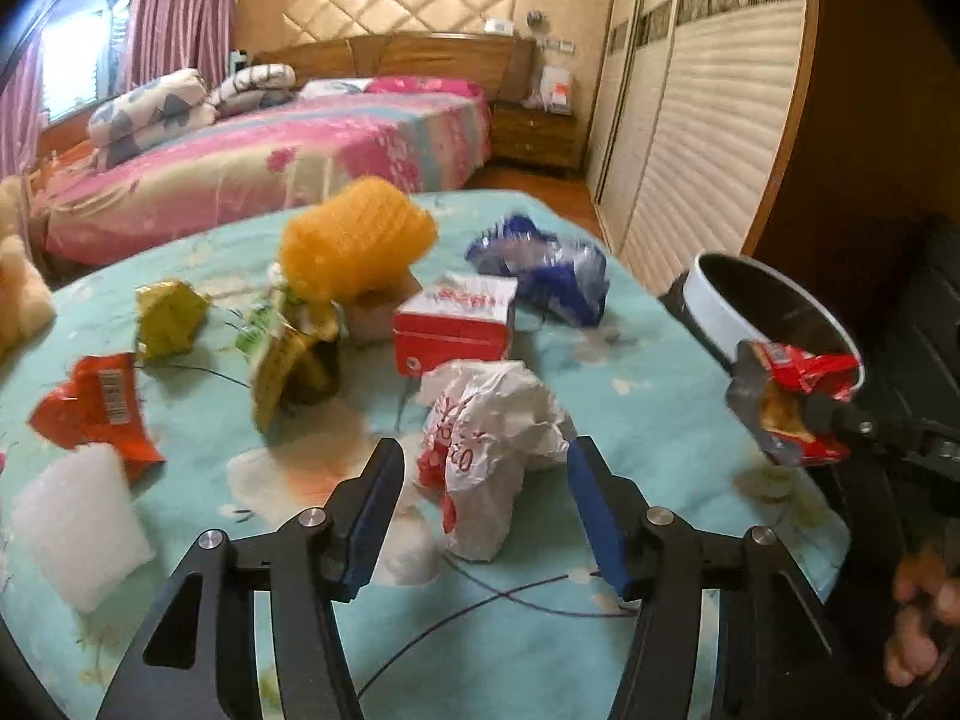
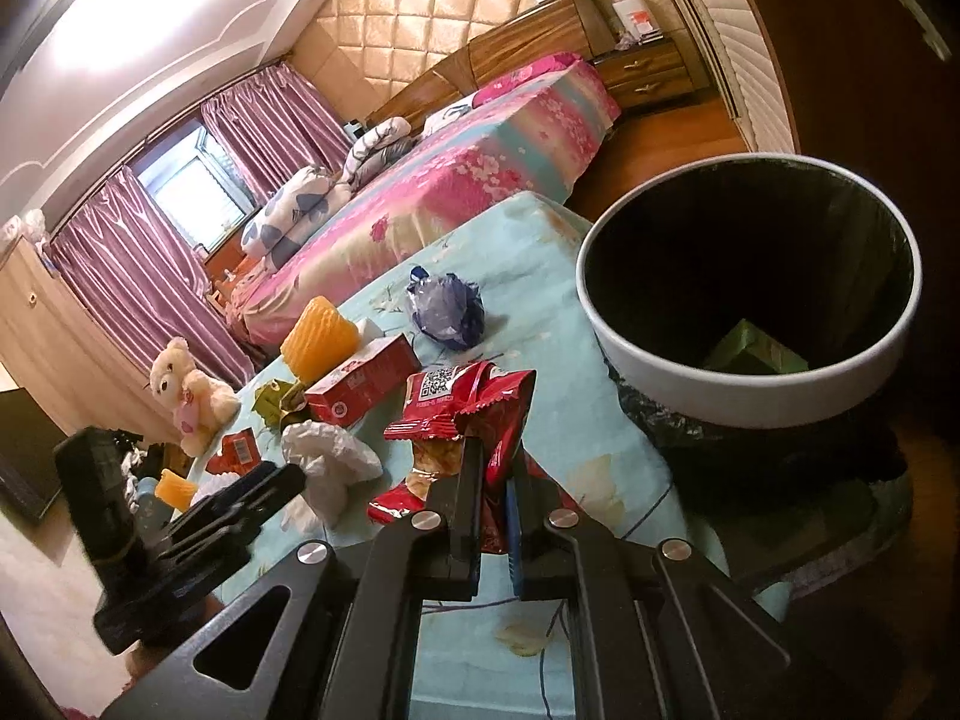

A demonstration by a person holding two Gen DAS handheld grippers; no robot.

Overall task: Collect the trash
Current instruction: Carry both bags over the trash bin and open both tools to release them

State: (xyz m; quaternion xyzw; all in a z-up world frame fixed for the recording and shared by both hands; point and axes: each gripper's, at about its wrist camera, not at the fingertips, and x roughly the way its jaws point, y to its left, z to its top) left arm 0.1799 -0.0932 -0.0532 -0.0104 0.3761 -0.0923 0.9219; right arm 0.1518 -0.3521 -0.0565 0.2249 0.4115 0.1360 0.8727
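A crumpled white plastic bag (image 1: 492, 420) with red print lies on the teal tablecloth (image 1: 630, 372), between the fingers of my left gripper (image 1: 486, 456). That gripper is open, and its blue pads stand just off the bag's sides. My right gripper (image 2: 498, 462) is shut on a red snack wrapper (image 2: 474, 402) and holds it above the table, just left of the white-rimmed bin (image 2: 750, 396). The left wrist view shows the same wrapper (image 1: 792, 396) in front of the bin (image 1: 720, 312). A green box (image 2: 756, 348) lies inside the bin.
More trash is spread over the table: a red carton (image 1: 456, 324), a blue bag (image 1: 540, 276), an orange foam net (image 1: 360, 240), yellow wrappers (image 1: 168, 318), an orange-red wrapper (image 1: 96, 408) and white foam (image 1: 78, 528). A teddy bear (image 2: 186, 390) sits at the table's left edge. A bed (image 1: 270, 156) stands behind.
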